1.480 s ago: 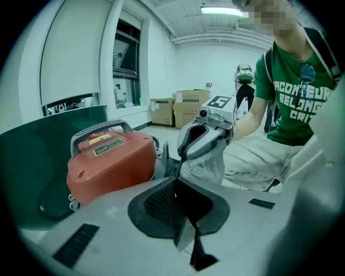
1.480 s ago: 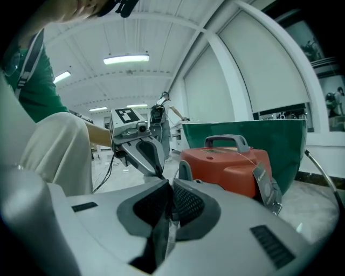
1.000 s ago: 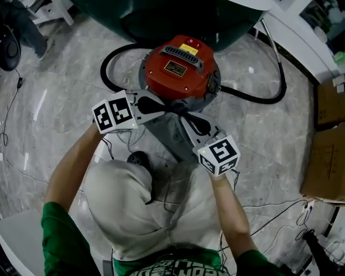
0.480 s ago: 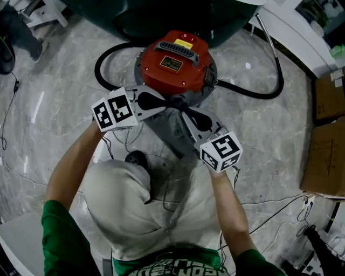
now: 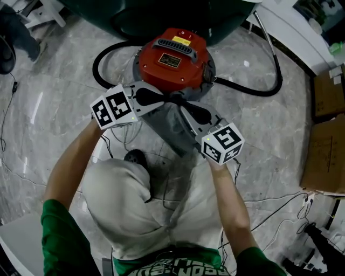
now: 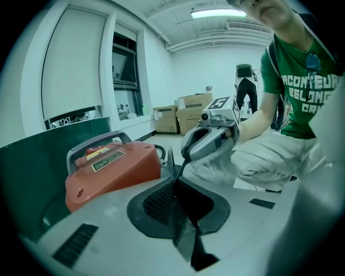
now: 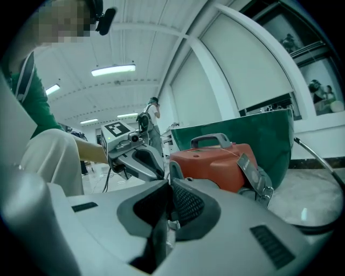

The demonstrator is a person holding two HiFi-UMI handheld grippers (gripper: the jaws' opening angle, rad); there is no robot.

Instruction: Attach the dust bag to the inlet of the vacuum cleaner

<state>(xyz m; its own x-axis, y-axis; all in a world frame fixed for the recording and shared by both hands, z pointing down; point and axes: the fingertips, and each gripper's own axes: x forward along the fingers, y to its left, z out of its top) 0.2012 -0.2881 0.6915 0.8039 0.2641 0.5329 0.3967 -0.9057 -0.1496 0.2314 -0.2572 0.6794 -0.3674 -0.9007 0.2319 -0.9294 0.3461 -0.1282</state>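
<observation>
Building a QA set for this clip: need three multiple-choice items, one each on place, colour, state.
1. Relative to the vacuum cleaner, the dust bag is: A on top of it; B on the person's side of it; C inside it.
2. The vacuum cleaner is mostly: A blue; B red; C yellow.
3. The left claw is: A open; B out of view; C shut on the dust bag.
B, it hangs between vacuum cleaner and person; B, its body shows red; C, jaws pinch the bag's edge.

Grey marble floor [image 5: 48, 91], white walls [image 6: 156, 81], tall windows [image 6: 125, 75] — strip lights [image 6: 215, 13] overhead.
</observation>
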